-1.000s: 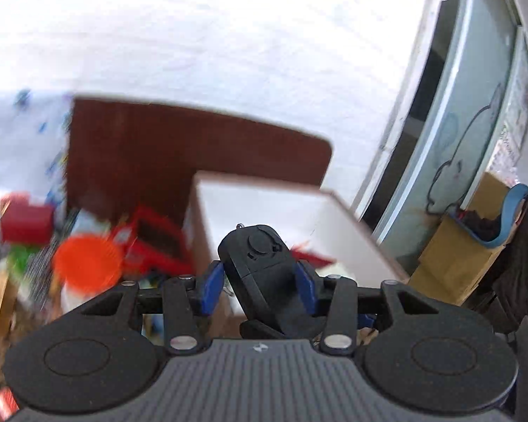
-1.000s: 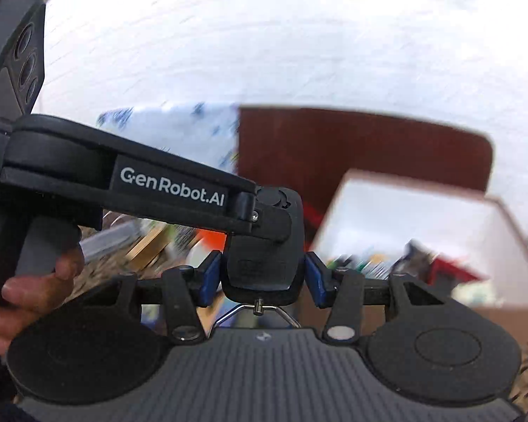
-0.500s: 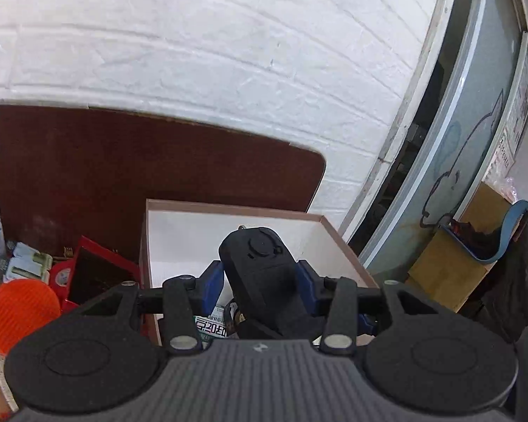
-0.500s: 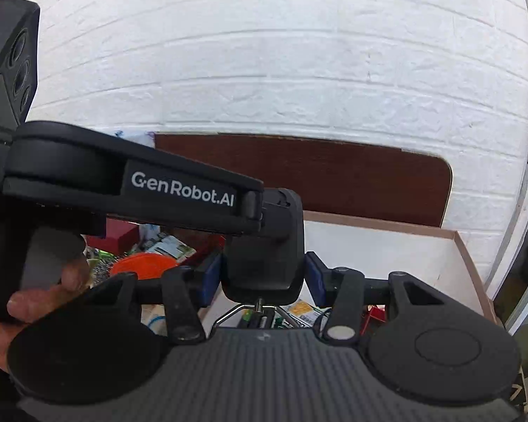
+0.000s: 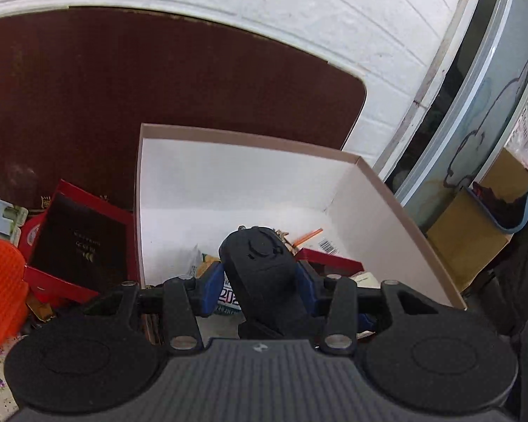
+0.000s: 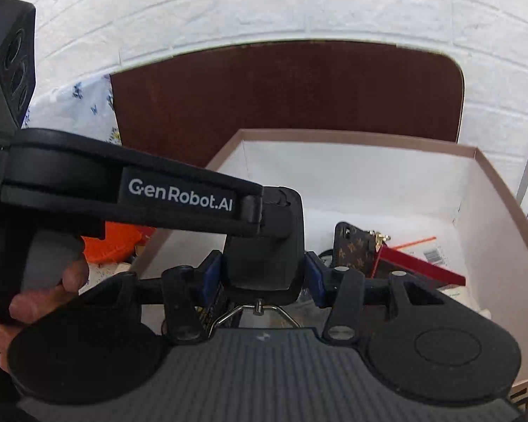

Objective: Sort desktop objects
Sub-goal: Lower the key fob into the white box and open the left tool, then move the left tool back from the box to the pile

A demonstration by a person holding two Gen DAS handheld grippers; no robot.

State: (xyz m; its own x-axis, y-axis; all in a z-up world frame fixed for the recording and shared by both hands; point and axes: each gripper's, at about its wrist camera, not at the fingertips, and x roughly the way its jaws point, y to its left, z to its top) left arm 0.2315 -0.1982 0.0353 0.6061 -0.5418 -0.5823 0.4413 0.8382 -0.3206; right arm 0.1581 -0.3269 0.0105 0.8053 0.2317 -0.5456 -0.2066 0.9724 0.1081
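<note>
The box (image 5: 387, 207) is standing open on top, with bare white floor showing at its back. Its walls are blocking the sides. A phone case (image 6: 352, 246) and red card (image 6: 419, 267) are filling the front.

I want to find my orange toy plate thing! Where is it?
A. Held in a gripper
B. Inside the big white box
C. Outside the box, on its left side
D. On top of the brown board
C. The orange disc lies outside the white box, left of its left wall, next to the red case on the cluttered table.
</note>
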